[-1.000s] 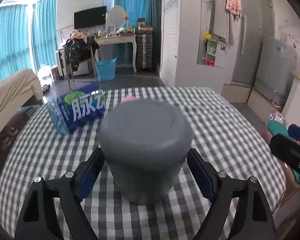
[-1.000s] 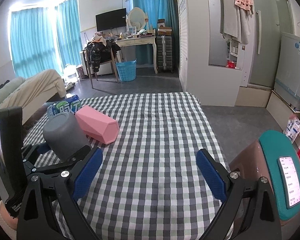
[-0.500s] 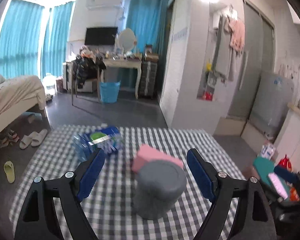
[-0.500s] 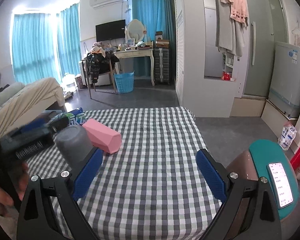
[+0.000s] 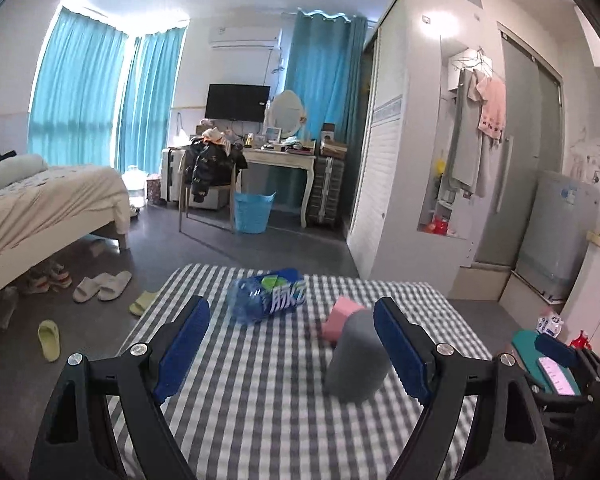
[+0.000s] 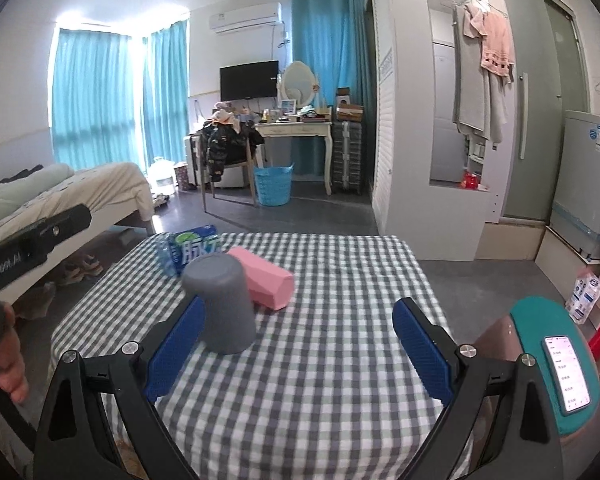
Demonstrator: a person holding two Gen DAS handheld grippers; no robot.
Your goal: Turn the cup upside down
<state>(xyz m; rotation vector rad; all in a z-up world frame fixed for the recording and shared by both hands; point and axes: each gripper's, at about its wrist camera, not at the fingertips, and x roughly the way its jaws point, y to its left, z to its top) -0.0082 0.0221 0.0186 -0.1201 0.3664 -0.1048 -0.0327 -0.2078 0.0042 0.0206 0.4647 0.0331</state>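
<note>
Through my left tongs (image 5: 290,344) I see the grey cup (image 5: 358,358) standing mouth-down on the checked tablecloth (image 5: 268,400), closed base up, just inside my right-hand blue finger (image 5: 400,350). These tongs are spread wide and hold nothing. A pink block (image 5: 340,316) lies just behind the cup, and a blue bottle (image 5: 268,294) lies on its side farther back.

Through my right tongs (image 6: 296,348) the cup (image 6: 222,304) sits toward the left, near the tip of the left blue finger (image 6: 176,344); I cannot tell if they touch. These tongs are also wide apart and empty. The block (image 6: 262,282) looks to be touching the cup's far side, with the bottle (image 6: 188,252) beyond.

I judge the flip done. The cup looks like matt plastic: light, stiff, not fragile, and somewhat slick. It tapers toward the base, so a squeeze high up might slide off. If I took it again, I would close on the middle of the wall, from the sides clear of the block.
</note>
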